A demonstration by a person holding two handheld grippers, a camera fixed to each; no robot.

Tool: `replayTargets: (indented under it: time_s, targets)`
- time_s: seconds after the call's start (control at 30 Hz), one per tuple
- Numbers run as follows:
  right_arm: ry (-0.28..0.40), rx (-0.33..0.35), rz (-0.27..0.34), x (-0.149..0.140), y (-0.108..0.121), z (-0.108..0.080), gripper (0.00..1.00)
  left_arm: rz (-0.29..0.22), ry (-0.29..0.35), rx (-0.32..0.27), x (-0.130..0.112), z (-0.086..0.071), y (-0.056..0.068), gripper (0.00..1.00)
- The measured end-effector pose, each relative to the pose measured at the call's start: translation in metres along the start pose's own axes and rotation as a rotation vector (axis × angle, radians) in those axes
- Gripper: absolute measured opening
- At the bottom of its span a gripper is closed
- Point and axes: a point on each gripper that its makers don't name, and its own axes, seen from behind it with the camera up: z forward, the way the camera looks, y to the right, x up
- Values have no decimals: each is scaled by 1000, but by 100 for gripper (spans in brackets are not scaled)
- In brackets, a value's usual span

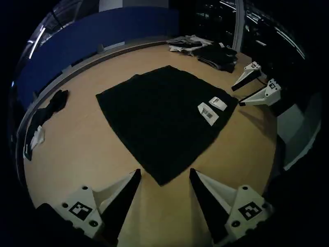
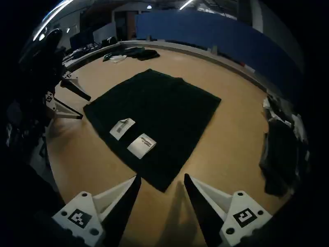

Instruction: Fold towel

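A pale wooden tabletop (image 1: 82,140) with a curved edge carries a dark towel (image 1: 164,119) spread flat near its middle, a heap of dark and light cloths (image 1: 205,51) at its far edge, and, well apart at the left of the left gripper view, a dark cloth (image 1: 51,105) just beside a small white cloth (image 1: 37,138).

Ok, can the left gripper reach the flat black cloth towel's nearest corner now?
Likely yes: the left gripper is open, a corner of the towel lies just ahead, and nothing sits between on the wooden table.
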Motion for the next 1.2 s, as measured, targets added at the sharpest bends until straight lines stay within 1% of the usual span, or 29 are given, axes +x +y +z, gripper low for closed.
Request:
replayTargets:
  time_s: [0.07, 0.13, 0.23, 0.27, 0.37, 0.4, 0.53, 0.6, 1.0, 1.07, 1.13, 1.2]
  targets:
    - [-6, 3, -3, -2, -1, 0, 77, -7, -7, -4, -2, 1, 2, 82]
    - [-15, 13, -6, -5, -2, 0, 69, -12, -8, 3, -2, 1, 1, 79]
    - [-26, 26, -5, -8, -6, 1, 61, -20, -10, 12, -2, 2, 0, 76]
    - [-29, 29, -4, -9, -7, 1, 60, -23, -11, 15, -2, 2, 0, 74]
    - [-35, 23, 1, -12, -7, 2, 59, -23, -15, 24, -3, 2, -2, 69]
    - [-35, 23, 2, -12, -7, 3, 57, -22, -16, 27, -3, 2, -3, 68]
    - [-33, 11, 9, -12, -6, 3, 36, -20, -20, 36, -3, 1, -4, 61]
    - [-33, 3, 14, -12, -4, 3, 31, -21, -21, 38, -3, 1, -4, 58]
    - [-35, 5, 25, -13, -3, 3, 31, -20, -25, 43, -2, 3, -2, 49]
    - [-35, 7, 25, -13, -3, 3, 27, -22, -27, 43, -2, 3, -2, 46]
    - [-35, 5, 20, -13, -3, 2, 21, -22, -30, 44, -1, 3, -2, 43]
    - [-35, 4, 16, -13, -2, 2, 17, -22, -32, 44, -1, 3, -2, 39]
